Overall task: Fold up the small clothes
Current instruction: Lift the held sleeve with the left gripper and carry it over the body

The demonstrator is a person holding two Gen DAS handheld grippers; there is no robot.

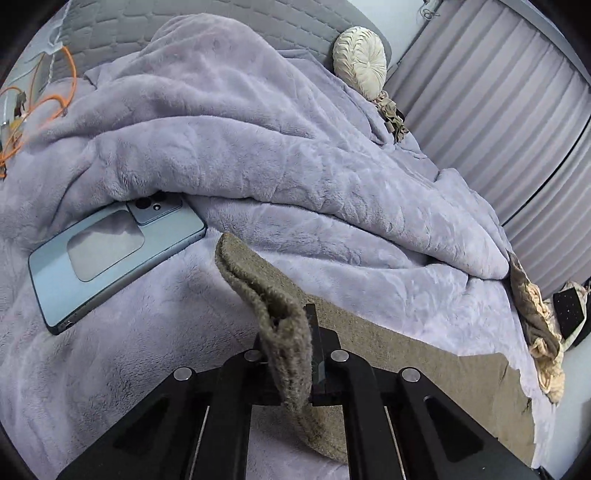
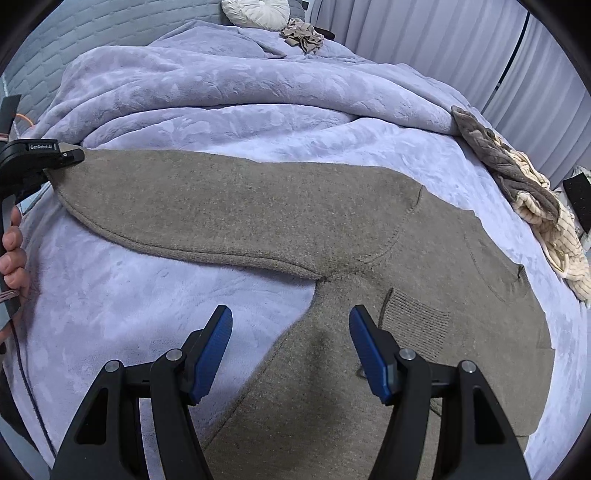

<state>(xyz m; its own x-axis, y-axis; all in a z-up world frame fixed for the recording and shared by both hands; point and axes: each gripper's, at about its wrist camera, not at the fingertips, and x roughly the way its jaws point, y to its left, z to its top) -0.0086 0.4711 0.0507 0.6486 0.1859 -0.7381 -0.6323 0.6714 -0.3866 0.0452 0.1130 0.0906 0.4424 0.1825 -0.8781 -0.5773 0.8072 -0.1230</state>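
Note:
A grey-brown knitted sweater (image 2: 424, 350) lies flat on the lilac blanket, its sleeve (image 2: 207, 210) stretched out to the left. My left gripper (image 1: 293, 332) is shut on the sleeve's cuff (image 1: 266, 295), pinched between its jaws; it also shows at the left edge of the right wrist view (image 2: 70, 155), at the sleeve's end. My right gripper (image 2: 290, 332) is open and empty, hovering just above the sweater's body near the armpit, its blue pads (image 2: 212, 347) wide apart.
A light blue phone (image 1: 114, 254) lies face down on the blanket (image 1: 258, 147) left of the cuff. Crumpled clothes (image 2: 528, 195) sit at the bed's right edge, a round cream cushion (image 1: 360, 59) and another garment (image 2: 303, 35) at the head. Orange cable (image 1: 55, 96) lies far left.

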